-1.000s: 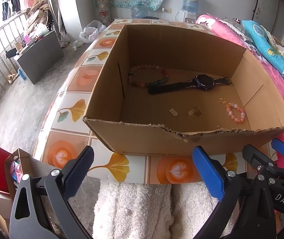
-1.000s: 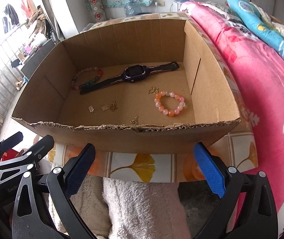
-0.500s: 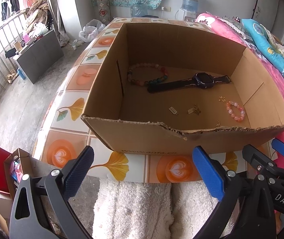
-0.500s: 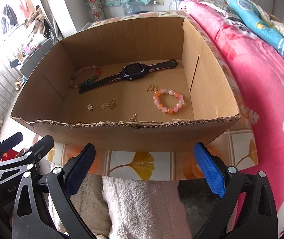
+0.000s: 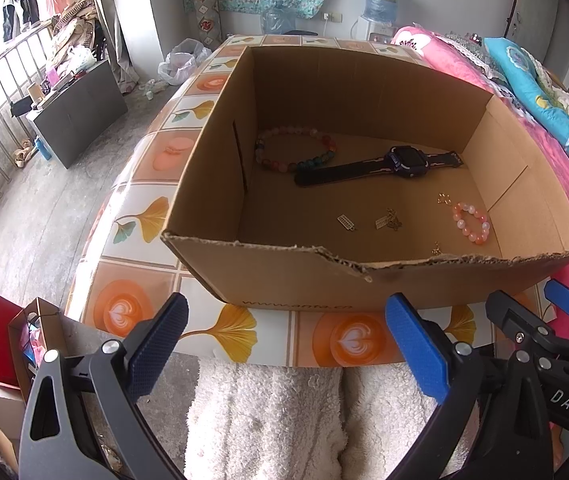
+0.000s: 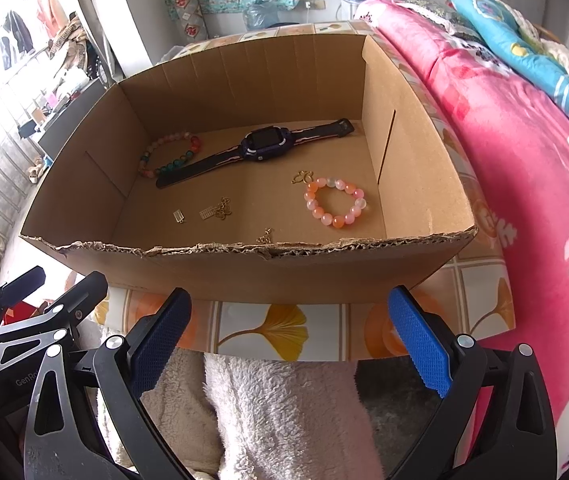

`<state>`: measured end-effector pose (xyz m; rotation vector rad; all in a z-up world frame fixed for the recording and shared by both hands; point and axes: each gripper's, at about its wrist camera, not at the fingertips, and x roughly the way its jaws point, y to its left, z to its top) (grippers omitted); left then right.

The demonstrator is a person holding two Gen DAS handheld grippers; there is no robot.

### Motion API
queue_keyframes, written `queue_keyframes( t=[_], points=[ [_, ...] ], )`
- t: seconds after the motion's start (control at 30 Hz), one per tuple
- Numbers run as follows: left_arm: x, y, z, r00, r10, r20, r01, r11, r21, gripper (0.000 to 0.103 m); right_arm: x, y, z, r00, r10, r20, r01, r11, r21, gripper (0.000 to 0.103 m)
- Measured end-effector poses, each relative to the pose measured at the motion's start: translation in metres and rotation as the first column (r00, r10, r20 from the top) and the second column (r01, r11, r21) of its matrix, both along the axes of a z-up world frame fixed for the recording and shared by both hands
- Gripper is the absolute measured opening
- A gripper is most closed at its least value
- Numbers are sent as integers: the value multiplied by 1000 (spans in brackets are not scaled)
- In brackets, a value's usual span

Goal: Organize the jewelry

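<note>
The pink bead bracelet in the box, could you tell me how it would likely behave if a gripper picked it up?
The pink bead bracelet would probably sag, being separate strung beads. Its round, glossy beads may slip between the fingers. It looks light, so a nudge would likely slide it across the cardboard box floor.

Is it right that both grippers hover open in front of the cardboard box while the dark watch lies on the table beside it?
Not quite. The watch lies inside the cardboard box, on its floor, as the right wrist view shows. The rest holds: left gripper and right gripper hover before the box, jaws open.
</note>
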<state>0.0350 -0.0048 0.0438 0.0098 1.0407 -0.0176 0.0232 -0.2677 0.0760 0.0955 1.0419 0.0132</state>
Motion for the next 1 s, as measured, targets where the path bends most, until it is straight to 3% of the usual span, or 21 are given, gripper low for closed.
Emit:
queue_keyframes(
  t=[1.0],
  points=[
    [0,-5,0,1000,-2,-5,2,1000,2,97,0,-3,1,1000,-13,-4,13,1000,-4,95]
  ],
)
